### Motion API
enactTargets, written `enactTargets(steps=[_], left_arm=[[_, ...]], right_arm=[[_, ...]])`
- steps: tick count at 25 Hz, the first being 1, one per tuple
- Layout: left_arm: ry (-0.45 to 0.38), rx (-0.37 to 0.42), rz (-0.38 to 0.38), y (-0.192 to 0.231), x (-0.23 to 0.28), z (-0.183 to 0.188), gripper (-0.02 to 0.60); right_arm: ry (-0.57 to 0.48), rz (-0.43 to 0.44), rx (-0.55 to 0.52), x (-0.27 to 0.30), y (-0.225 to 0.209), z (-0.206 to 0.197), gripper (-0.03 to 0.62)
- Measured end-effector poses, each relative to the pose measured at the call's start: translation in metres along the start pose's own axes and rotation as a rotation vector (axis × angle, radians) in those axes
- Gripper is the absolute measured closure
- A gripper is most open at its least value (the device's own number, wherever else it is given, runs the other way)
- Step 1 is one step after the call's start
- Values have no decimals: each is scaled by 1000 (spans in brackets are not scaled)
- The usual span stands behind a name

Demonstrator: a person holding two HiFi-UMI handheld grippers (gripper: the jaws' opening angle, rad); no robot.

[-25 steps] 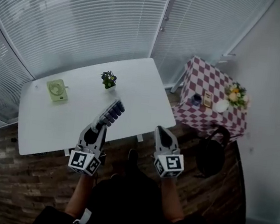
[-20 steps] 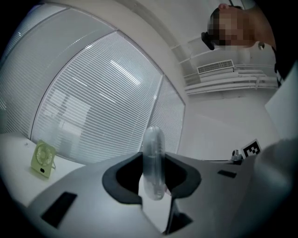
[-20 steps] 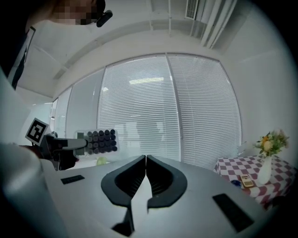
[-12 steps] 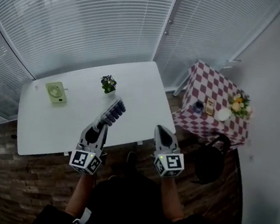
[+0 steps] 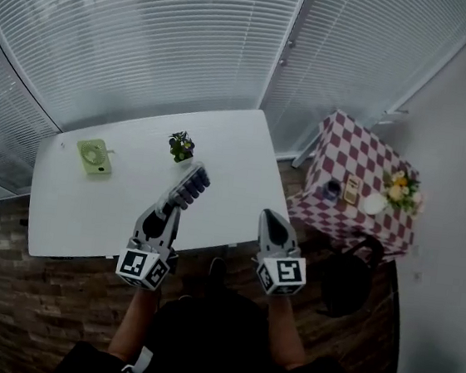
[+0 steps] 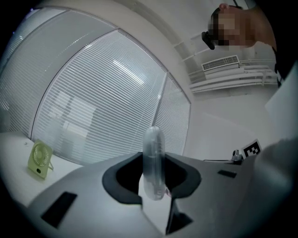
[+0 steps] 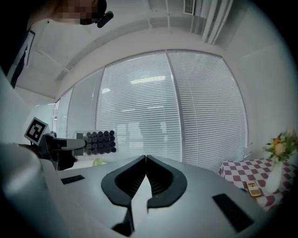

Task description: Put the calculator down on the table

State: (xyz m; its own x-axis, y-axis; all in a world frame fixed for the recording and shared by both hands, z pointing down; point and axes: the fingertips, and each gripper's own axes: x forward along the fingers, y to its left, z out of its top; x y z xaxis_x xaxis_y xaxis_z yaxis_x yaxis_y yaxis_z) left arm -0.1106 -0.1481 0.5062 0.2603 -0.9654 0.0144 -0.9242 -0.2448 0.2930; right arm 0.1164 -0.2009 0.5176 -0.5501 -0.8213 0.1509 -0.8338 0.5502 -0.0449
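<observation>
Both forearms reach forward from the person's body at the bottom of the head view, side by side and well apart, each ending in a gripper that points away from the body toward the white desk [image 5: 80, 206].

The left gripper [image 5: 167, 210] points roughly level, with its marker cube nearest the person. Its jaws are pinching the calculator [image 5: 189, 187] by its near end, the pads pressing on both flat faces. In the left gripper view the calculator stands on edge between the jaws and shows only as a thin, pale, rounded rim.

The right gripper [image 5: 268, 219] tilts slightly downward beside the desk's near right corner. Its jaws are pressed together tip to tip, with nothing between them.

The calculator sticks out past the left gripper's tips over the near part of the desk. It is held in the air and does not lie on the surface. Its face carries rows of dark round keys on a light body, seen from above in the head view and from the side in the right gripper view.

Farther back on the desk stand a small green fan [image 5: 94, 157] and a little potted plant [image 5: 181, 145], apart from each other. A checked side table [image 5: 361, 167] stands to the right, and white blinds [image 5: 149, 38] fill the wall behind.
</observation>
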Motion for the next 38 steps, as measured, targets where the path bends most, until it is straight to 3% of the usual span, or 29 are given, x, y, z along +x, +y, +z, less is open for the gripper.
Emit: enactTargets(steps=[8,13,24,27,32,36,38], left_arm=[[-9,-12,47,-4,28,1,482],[-32,-23,71,-6,38,0,482],[-41,-5,69,-8,50,11,482],[-37,41,60,-2,56,20,482],[-26,46,48,6,68,23,482],[-12,138,36,15,77,25,482],[-8,112,38,15,80,28,482]], right_arm=[[15,61,-13,28,-20,4,588],[11,97,-95,39,-31,13,588],[10,139,-78,53,-25,20,588],[-27,107,-79,64,-26,31,588],[-8,81,-72,75,-30,29,588],[-3,61,-81,84,-34,27,588],[0,58,-77,86,-34,23,588]])
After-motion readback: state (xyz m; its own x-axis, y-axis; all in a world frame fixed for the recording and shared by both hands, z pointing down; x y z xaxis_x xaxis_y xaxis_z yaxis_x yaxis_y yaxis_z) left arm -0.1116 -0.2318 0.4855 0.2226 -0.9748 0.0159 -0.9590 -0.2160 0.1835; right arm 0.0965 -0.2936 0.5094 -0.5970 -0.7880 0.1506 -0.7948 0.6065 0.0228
